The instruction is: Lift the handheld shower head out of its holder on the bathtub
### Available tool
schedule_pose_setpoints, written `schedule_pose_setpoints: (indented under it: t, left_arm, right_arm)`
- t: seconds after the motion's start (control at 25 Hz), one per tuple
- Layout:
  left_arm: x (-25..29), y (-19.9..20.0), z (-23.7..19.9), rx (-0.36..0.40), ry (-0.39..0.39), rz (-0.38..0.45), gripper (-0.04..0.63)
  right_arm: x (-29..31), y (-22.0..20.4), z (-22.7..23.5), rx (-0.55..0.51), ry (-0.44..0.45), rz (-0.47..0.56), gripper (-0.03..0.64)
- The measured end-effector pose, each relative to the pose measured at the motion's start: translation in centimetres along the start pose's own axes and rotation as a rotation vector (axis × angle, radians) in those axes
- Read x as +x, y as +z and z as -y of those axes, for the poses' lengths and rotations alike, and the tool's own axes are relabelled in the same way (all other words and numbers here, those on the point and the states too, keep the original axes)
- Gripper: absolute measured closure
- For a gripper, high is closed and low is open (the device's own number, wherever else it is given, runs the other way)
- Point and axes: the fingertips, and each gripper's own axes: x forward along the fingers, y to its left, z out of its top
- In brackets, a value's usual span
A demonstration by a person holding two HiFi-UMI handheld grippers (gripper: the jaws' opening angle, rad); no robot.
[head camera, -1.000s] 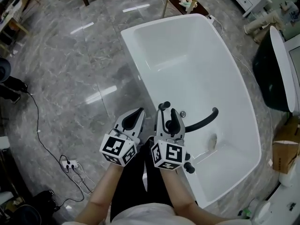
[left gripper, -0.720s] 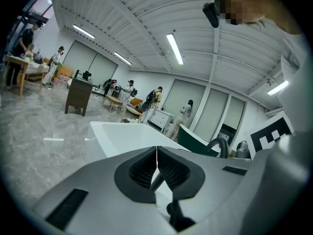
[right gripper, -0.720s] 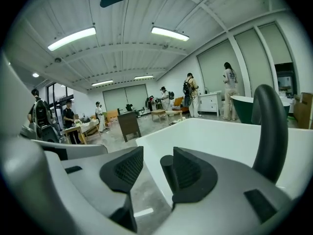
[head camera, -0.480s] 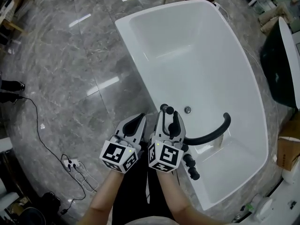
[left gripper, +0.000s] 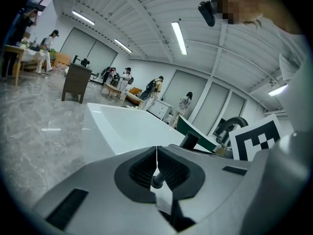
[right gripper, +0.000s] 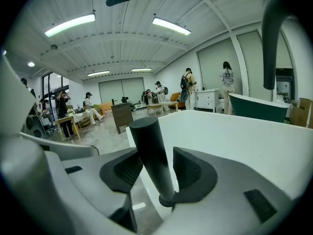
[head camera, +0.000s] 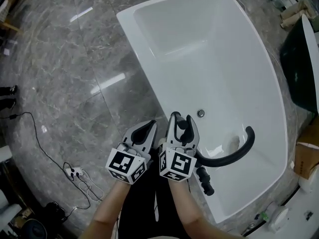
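Observation:
The black handheld shower head (head camera: 175, 117) stands as an upright rod at the near rim of the white bathtub (head camera: 149, 78). My right gripper (head camera: 180, 120) is open around it. In the right gripper view the rod (right gripper: 149, 155) leans against the left pad, with a gap to the right pad. Its lower end sits in a round collar deep between the jaws. My left gripper (head camera: 146, 129) hovers just left of it over the floor edge. Its pads (left gripper: 168, 168) are shut together on nothing.
A black curved spout (head camera: 237, 151) arches over the tub to the right of my right gripper, and a black knob (head camera: 205, 179) sits on the rim nearby. A drain (head camera: 201, 113) marks the tub floor. A power strip with cable (head camera: 75, 173) lies on the marble floor at left.
The view has shifted, so the tub sits lower and larger in the frame. Both grippers stay side by side at the rim, the right one still around the black rod.

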Motion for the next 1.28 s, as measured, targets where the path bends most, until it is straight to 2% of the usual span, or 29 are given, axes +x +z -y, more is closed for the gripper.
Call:
schedule_pose_setpoints:
  t: [0.44,0.6,0.96,1.28]
  left_arm:
    - [0.6,-3.4,-1.0,-0.07,0.025,-0.029,0.583]
    - [0.3,-4.2,-1.8,-0.077,0.038,-0.036,0.583]
    - [-0.7,-3.6,-2.6,-0.096,0.066,-0.017,0.583]
    - [-1.5,-3.0,-1.7,-0.088,0.064,-0.01,0.583]
  right_arm:
    - [1.8,-2.7,0.5,-0.05,-0.001,-0.015,0.43]
    - [1.9,-2.9,0.3,-0.11,-0.003,-0.009,0.476]
    - [2.0,-3.0,0.2,-0.115,0.0,-0.034,0.482]
    - [1.4,-0.8,-0.8,-0.15,0.031,0.002,0.482]
